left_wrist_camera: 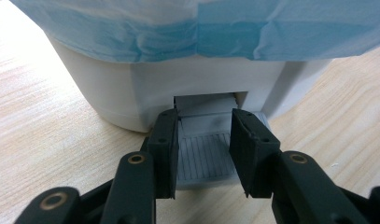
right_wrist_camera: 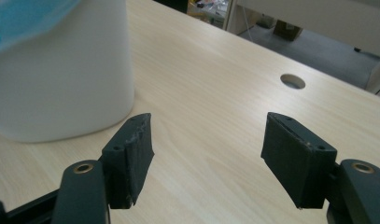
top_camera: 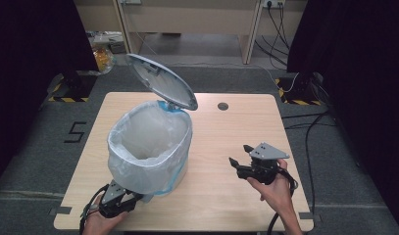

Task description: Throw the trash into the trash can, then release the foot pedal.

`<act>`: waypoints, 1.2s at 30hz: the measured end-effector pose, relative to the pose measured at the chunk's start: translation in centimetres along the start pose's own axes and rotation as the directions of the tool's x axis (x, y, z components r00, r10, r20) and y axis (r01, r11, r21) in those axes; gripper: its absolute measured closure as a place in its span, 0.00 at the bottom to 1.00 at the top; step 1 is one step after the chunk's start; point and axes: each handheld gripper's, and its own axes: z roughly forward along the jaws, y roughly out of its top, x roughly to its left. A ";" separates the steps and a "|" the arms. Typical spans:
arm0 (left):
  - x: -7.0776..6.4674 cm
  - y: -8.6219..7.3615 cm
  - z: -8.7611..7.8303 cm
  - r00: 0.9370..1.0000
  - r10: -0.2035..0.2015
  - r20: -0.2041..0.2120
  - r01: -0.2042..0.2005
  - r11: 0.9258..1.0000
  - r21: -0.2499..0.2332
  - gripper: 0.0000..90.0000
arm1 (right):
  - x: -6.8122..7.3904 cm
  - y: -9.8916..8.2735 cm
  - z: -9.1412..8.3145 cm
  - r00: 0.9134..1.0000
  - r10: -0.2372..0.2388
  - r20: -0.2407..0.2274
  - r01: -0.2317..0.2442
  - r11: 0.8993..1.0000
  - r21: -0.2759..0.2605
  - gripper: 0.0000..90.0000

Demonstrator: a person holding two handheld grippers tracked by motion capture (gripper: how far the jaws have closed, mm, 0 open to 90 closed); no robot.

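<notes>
A white pedal bin (top_camera: 150, 169) stands on the left half of the wooden table (top_camera: 226, 132), lined with a translucent bag (top_camera: 148, 142) with blue edging. Its grey lid (top_camera: 160, 81) is swung up and open. At the bin's base near the front table edge, my left gripper (top_camera: 126, 198) is shut on the grey ribbed foot pedal (left_wrist_camera: 204, 161), one jaw on each side of it (left_wrist_camera: 204, 140). To the right of the bin my right gripper (top_camera: 238, 154) is low over the table, open, with bare wood between its jaws (right_wrist_camera: 208, 130). The bin's white wall (right_wrist_camera: 61, 79) lies to its left.
A round cable hole (top_camera: 223, 106) sits in the table near the far edge, also ahead of the right gripper (right_wrist_camera: 292, 80). Cables trail on the floor at the right (top_camera: 310, 127). Light wooden furniture (top_camera: 187, 19) stands behind the table.
</notes>
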 end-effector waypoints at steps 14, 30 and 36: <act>0.0 0.0 0.0 1.000 0.004 -0.002 -0.004 1.000 0.001 0.69 | -0.2 -5.1 1.1 0.999 0.036 0.018 -0.037 0.996 0.080 0.34; -0.1 0.0 0.0 1.000 0.007 -0.003 -0.007 1.000 0.002 0.69 | 0.2 -9.3 2.3 0.998 0.059 0.027 -0.062 0.983 0.173 0.33; -0.1 0.0 0.0 1.000 0.007 -0.004 -0.007 1.000 0.000 0.69 | 0.1 -9.7 2.4 0.998 0.064 0.030 -0.068 0.981 0.183 0.33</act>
